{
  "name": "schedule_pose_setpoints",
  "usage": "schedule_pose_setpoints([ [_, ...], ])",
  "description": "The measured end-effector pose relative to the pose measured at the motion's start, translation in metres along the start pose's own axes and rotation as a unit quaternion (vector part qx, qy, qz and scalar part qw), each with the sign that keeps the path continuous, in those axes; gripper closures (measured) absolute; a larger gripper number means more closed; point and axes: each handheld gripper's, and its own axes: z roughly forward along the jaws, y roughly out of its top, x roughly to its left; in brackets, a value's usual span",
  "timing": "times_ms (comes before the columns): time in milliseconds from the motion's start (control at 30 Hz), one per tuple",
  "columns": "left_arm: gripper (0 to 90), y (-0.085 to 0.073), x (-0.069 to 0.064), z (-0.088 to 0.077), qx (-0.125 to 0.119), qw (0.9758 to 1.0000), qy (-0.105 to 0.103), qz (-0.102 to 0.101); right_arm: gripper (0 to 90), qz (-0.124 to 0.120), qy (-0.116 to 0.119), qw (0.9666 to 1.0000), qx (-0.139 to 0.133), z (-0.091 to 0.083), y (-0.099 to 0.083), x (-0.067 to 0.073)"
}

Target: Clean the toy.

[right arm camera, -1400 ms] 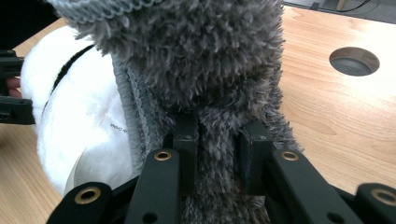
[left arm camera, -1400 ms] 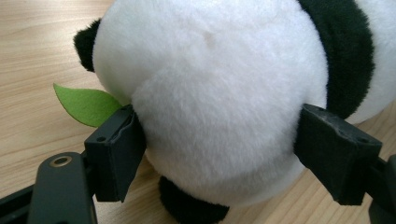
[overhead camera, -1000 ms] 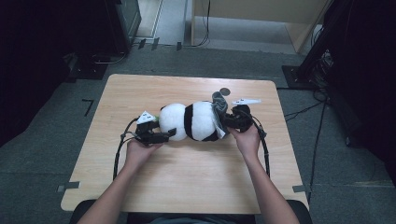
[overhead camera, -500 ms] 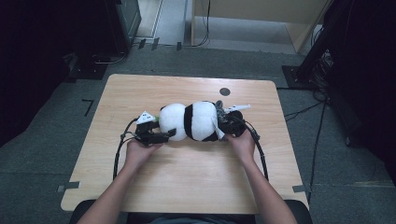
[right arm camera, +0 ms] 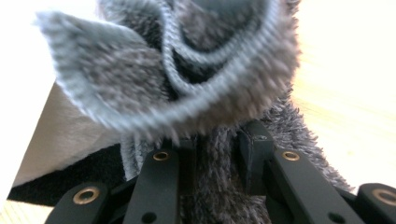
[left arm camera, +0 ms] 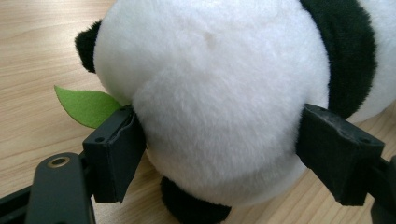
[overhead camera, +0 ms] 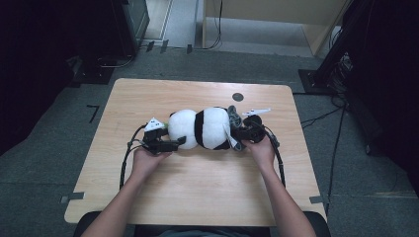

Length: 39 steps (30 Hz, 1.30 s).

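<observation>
**Two grippers clamped on a panda plush at mid-counter**

Two handheld grippers hold a black-and-white panda plush (overhead camera: 202, 128) that lies on its side in the middle of the wooden counter (overhead camera: 197, 197). The left gripper (overhead camera: 174, 143) has its jaws spread wide and pressed into the white round head, one on each side, as the left gripper view shows; a green felt leaf (left arm camera: 84, 106) sticks out beside one jaw, and a black ear and a black paw peek out at the plush's edges. The right gripper (overhead camera: 237, 134) has its jaws nearly together, pinching a strip of grey knitted fabric (right arm camera: 187, 93) at the plush's other end.

The right gripper view is blurred and overexposed, so whether that fabric is a scarf or another garment cannot be told, and the panda's face is turned away or covered. The person's forearms are cut off at the bottom edge of the high view.

Compared with a second ago, the right hand (overhead camera: 259, 150) has shifted slightly toward the plush, and the grey fabric, which reached up toward the dark round mark (overhead camera: 238, 97) on the counter, is now bunched close against the panda. The left hand (overhead camera: 146, 160) sits where it was.

No writing or label is legible.
</observation>
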Motion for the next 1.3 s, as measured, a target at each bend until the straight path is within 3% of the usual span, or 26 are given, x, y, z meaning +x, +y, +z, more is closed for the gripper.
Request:
schedule_pose_setpoints([
  [200,18.5,0.001,-0.001,-0.001,-0.001,1.0,0.004,0.008,72.8,0.002,-0.009,0.9998,-0.016,-0.015,0.003,-0.004],
  [367,18.5,0.001,-0.002,-0.001,-0.002,0.9999,0.007,0.01,73.5,0.002,-0.012,0.9988,-0.047,-0.037,0.01,-0.006],
  [467,18.5,0.001,-0.002,-0.001,-0.002,0.9999,0.007,0.01,74.2,0.002,-0.001,0.9979,-0.064,-0.052,0.016,-0.005],
  [800,18.7,0.001,-0.003,-0.001,-0.004,0.9999,0.01,0.008,74.1,-0.065,0.019,0.9937,-0.09,-0.083,0.037,0.039],
  [900,18.7,0.001,-0.003,-0.001,-0.004,0.9999,0.01,0.007,74.0,-0.084,0.034,0.9922,-0.086,-0.082,0.043,0.054],
  [1067,18.8,0.001,-0.003,-0.002,-0.002,0.9999,0.01,0.008,73.7,-0.118,0.047,0.99,-0.062,-0.064,0.05,0.08],
  [1300,19.0,0.0,-0.003,-0.001,-0.004,0.9999,0.009,0.003,73.8,-0.137,0.052,0.988,-0.048,-0.047,0.06,0.098],
])
